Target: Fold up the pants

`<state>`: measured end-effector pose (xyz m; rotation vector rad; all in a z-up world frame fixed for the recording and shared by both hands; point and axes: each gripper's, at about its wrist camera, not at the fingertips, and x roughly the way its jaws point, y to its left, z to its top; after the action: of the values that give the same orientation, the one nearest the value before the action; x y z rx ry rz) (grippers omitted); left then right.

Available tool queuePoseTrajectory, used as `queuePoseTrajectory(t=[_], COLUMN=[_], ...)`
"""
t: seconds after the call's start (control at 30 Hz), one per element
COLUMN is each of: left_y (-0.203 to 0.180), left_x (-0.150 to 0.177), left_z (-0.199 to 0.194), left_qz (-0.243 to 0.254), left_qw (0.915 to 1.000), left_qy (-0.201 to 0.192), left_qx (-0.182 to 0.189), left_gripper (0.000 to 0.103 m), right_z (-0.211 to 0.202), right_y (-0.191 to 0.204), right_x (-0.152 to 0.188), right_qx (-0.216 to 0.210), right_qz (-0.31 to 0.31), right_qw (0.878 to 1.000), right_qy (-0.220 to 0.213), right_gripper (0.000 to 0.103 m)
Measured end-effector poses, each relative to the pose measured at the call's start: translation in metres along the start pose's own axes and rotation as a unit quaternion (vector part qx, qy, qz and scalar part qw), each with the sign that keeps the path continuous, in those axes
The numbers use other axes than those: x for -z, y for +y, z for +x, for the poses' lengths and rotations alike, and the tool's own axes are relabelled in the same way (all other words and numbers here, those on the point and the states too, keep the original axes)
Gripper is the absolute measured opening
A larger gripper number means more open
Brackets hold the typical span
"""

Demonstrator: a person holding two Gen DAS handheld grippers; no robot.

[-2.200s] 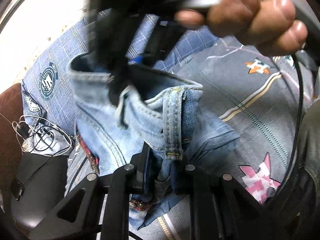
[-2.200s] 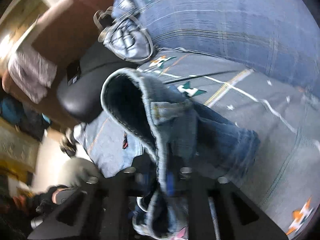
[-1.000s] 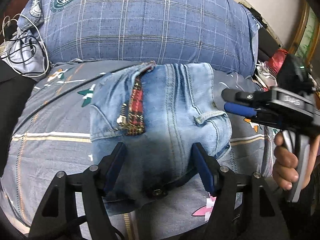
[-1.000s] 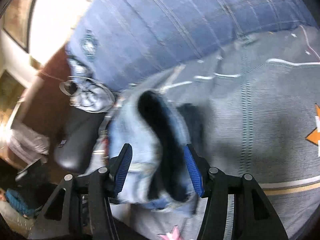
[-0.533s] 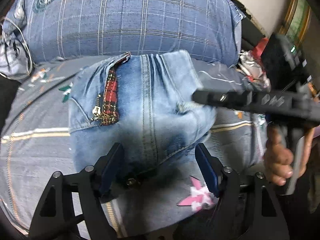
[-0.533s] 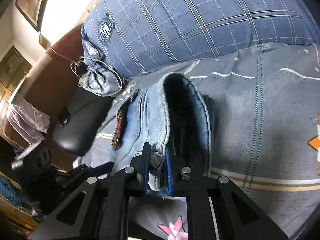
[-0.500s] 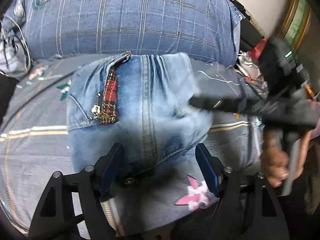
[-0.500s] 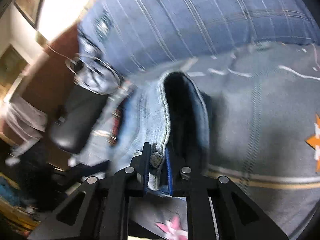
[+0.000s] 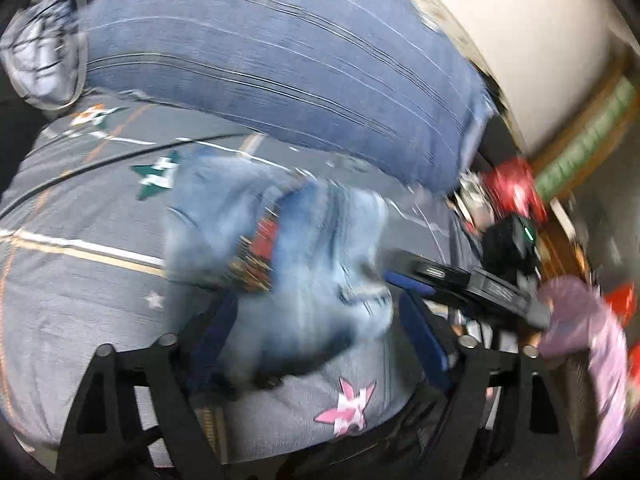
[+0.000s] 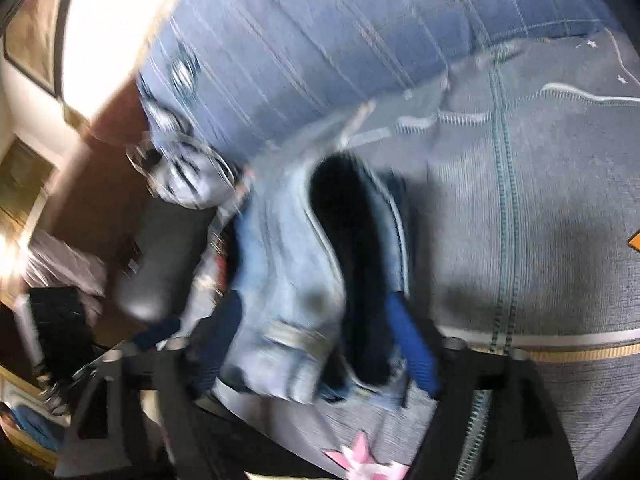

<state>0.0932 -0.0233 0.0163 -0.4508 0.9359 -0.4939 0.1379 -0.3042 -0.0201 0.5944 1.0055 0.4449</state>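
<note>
**Folded jeans on the bed, both grippers spread**

Because the faded blue denim pants (image 9: 288, 264) already lie as a compact bundle on the grey star-printed bedsheet (image 9: 80, 304), neither tool grips them. The left gripper (image 9: 316, 332) stands wide apart astride the bundle's near edge, holding nothing; the right gripper (image 10: 316, 344) is likewise spread around the waistband end, cloth between the fingers but unpinched. Likely a release or re-grip. Blue plaid pillow (image 9: 260, 64) close behind; black cushion (image 10: 160, 256) just beside. Heavy motion blur.
</note>
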Motion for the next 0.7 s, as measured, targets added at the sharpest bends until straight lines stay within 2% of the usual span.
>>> queuePoseTrajectory(t=[0.1,0.17,0.23,0.3,0.37,0.43,0.5,0.6,0.63,0.67,0.7], left_y=[0.021,0.038,0.052,0.068,0.085,0.099,0.105,0.114,0.115,0.114,0.113], left_x=[-0.027,-0.05,-0.063,-0.063,-0.049,-0.04,-0.039,-0.039,-0.038,-0.036,-0.037], left_z=[0.009,0.027,0.042,0.054,0.065,0.078,0.083,0.084,0.085,0.087,0.088], left_qz=[-0.059,-0.094,-0.108,-0.116,-0.13,-0.177,-0.191,-0.223,-0.229,-0.229,-0.228], left_qw=[0.9979,0.9932,0.9909,0.99,0.988,0.9769,0.9726,0.9646,0.963,0.9629,0.9628], left_qy=[0.025,0.06,0.072,0.07,0.082,0.12,0.128,0.13,0.131,0.134,0.137], left_qx=[-0.003,-0.034,-0.037,-0.04,-0.01,0.011,0.03,0.053,0.053,0.049,0.047], left_gripper=[0.085,0.085,0.085,0.085,0.085,0.084,0.084,0.084,0.084,0.084,0.084], right_z=[0.0,0.013,0.028,0.038,0.041,0.047,0.054,0.071,0.071,0.071,0.07], right_y=[-0.003,-0.004,-0.007,-0.021,-0.037,-0.045,-0.045,-0.054,-0.055,-0.055,-0.055], right_x=[-0.015,-0.034,-0.046,-0.047,-0.037,-0.034,-0.036,-0.034,-0.035,-0.035,-0.035], right_qx=[0.006,0.044,0.051,0.048,0.016,0.013,0.011,0.002,0.002,0.003,0.008], right_qz=[0.028,0.044,0.043,0.059,0.093,0.1,0.089,0.116,0.119,0.118,0.118], right_qw=[1.0,0.998,0.997,0.997,0.995,0.993,0.992,0.986,0.986,0.986,0.986], right_qy=[-0.002,0.013,0.025,0.024,0.043,0.068,0.085,0.118,0.117,0.116,0.119], right_gripper=[0.083,0.083,0.083,0.084,0.084,0.084,0.084,0.082,0.081,0.074,0.059])
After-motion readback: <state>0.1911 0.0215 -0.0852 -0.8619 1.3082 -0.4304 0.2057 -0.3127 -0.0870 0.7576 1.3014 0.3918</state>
